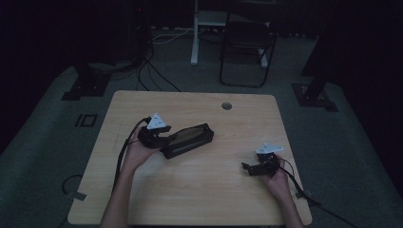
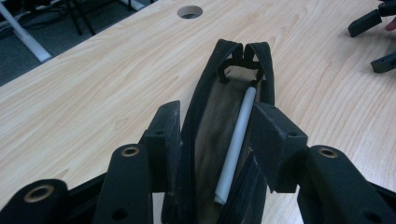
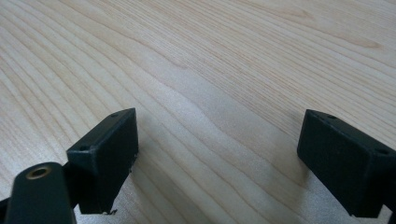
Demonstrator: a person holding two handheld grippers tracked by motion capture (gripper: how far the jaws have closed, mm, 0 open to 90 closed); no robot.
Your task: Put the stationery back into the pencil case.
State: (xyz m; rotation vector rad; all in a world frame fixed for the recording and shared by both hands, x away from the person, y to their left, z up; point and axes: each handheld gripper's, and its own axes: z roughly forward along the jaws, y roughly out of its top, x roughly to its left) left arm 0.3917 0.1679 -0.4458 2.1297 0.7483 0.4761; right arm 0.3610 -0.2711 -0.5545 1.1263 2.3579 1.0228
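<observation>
Here, the left gripper (image 2: 215, 135) straddles the near end of a black pencil case (image 2: 233, 93) lying unzipped on the table (image 2: 93, 84); its fingers (image 2: 163, 135) flank the case's walls, parted, whether pressing I cannot tell. A white pen (image 2: 236, 144) lies inside the case. Well apart to the right, the right gripper (image 3: 229, 154) hovers over bare wood, fingers (image 3: 105, 154) spread wide, nothing between.

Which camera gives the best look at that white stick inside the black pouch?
The left gripper view: it looks straight into the open black pouch, where the white stick lies along the tan lining, between the left gripper's jaws. In the high view the pouch is small and dim, the stick too small to tell. The right gripper view faces bare table.
</observation>
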